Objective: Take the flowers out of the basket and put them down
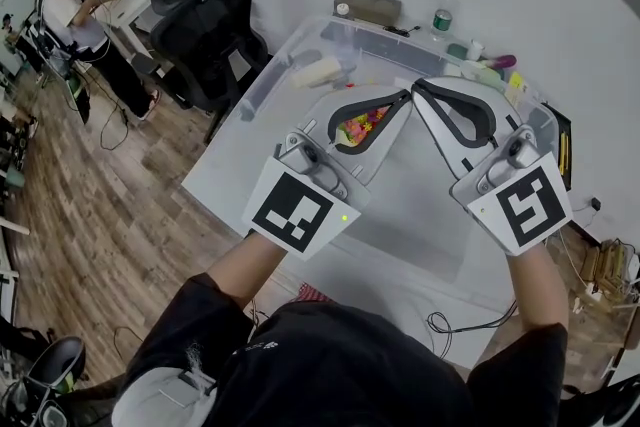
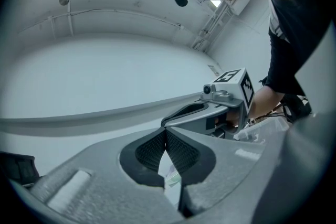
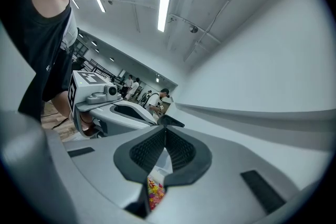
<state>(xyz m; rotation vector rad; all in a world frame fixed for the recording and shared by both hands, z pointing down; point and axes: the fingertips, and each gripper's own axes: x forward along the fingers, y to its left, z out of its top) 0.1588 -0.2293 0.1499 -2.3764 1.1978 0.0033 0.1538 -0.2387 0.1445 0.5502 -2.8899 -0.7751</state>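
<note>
Head view, flowers (image 1: pixel 362 127) seemingly beneath left claw (image 1: pixel 406 97), right claw (image 1: pixel 417 84) beside, both clenched empty.

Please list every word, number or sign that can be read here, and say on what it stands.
None can be read.
Left cube, right cube: black square patterns only, no letters.
Bottle label: too small to read.
Shirt print: too small and blurred to read.

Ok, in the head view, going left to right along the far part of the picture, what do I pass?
standing person → black office chair → brown box → clear bottle
</note>
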